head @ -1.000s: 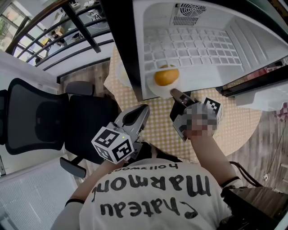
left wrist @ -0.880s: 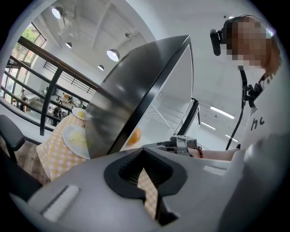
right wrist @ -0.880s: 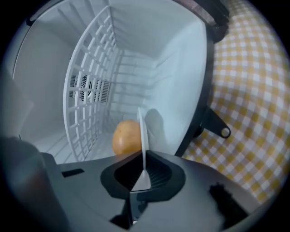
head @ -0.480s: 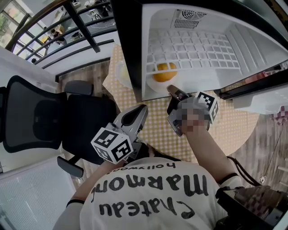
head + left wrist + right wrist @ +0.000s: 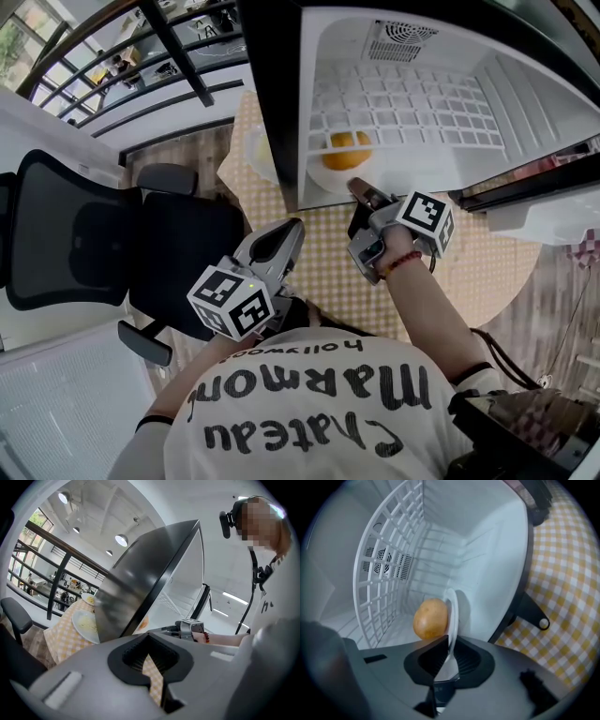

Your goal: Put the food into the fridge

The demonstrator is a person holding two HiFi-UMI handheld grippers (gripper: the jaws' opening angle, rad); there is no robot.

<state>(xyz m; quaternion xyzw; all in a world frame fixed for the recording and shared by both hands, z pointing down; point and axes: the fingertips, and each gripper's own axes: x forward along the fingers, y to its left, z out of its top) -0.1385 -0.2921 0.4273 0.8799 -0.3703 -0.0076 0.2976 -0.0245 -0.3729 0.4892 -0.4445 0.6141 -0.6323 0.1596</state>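
Checked tablecloth (image 5: 328, 258) beneath the open fridge (image 5: 525, 103). My right gripper (image 5: 361, 193), clenched on the rim of the white plate (image 5: 452, 613), has slid it deeper; the potato (image 5: 345, 150) now sits under the wire shelf (image 5: 412, 103) at 11 o'clock (release seems near). My left gripper (image 5: 292, 230) waits closed and empty at 8 o'clock.

The white plate (image 5: 323, 180), pinched at its rim by the right gripper (image 5: 360, 191), has been carried farther into the fridge (image 5: 525, 103). The round orange-brown food (image 5: 346, 150) on it, seen earlier at the front edge, is now partly covered by the wire shelf (image 5: 403, 103). The gripper itself has been shifted farther and slightly left.
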